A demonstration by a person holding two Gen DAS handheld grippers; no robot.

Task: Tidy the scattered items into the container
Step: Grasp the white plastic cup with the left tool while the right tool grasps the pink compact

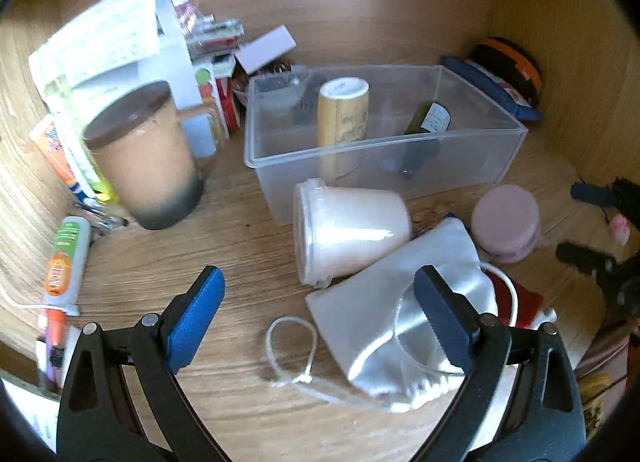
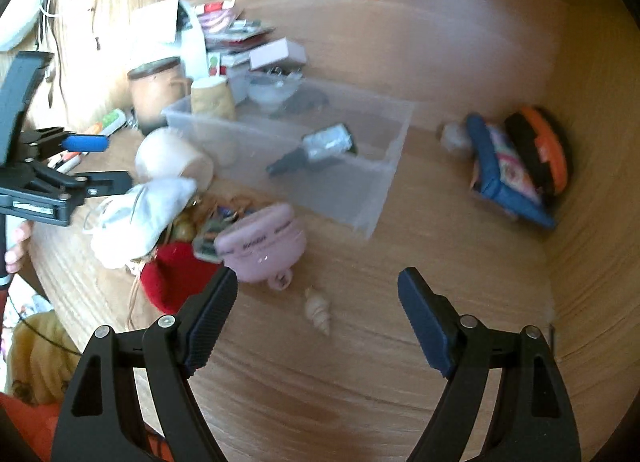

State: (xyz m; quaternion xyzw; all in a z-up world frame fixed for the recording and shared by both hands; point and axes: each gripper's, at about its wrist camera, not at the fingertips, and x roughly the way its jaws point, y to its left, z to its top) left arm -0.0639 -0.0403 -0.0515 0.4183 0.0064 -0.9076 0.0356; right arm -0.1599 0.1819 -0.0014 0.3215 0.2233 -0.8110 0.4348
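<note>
Pink case (image 2: 262, 248) (blurred, perhaps lidded) beside seashell (image 2: 318, 310)

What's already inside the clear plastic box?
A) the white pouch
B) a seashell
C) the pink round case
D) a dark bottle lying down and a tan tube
D: in the box a dark bottle lies tilted beside a tan tube; the shell, pink case and pouch sit outside on the desk.

Left gripper (image 1: 320, 298): jaws spread wide, blue pads facing, nothing pinched, tilted downward. Right gripper (image 2: 318, 294): jaws spread wide, nothing between the pads, tilted downward, well apart from the left.
</note>
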